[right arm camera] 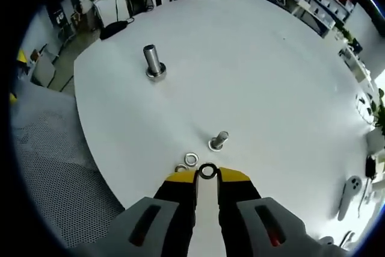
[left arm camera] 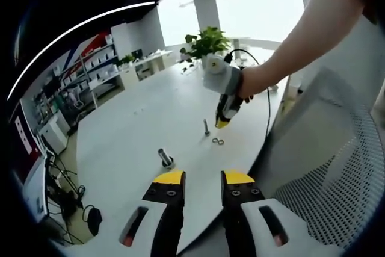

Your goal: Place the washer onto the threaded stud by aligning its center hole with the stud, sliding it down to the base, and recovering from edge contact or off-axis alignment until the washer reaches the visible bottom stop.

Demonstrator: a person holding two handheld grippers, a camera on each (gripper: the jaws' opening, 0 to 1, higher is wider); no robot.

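A dark washer (right arm camera: pixel 207 171) sits pinched between the yellow tips of my right gripper (right arm camera: pixel 206 176), which is shut on it. Just beyond it stands the small threaded stud (right arm camera: pixel 219 140), upright on the white table (right arm camera: pixel 264 70). Two loose washers (right arm camera: pixel 190 159) lie left of the tips. In the left gripper view, the right gripper (left arm camera: pixel 221 123), held by a gloved hand, hovers just right of that small stud (left arm camera: pixel 206 127), above the loose washers (left arm camera: pixel 218 141). My left gripper (left arm camera: pixel 203 179) stands open with nothing in it, near the table's edge.
A larger stud (left arm camera: pixel 165 157) (right arm camera: pixel 153 61) with a wide base stands apart on the table. A mesh chair (left arm camera: pixel 337 179) (right arm camera: pixel 48 167) is by the table's edge. A potted plant (left arm camera: pixel 207 40) and a white handheld device (right arm camera: pixel 349 191) are at the far side.
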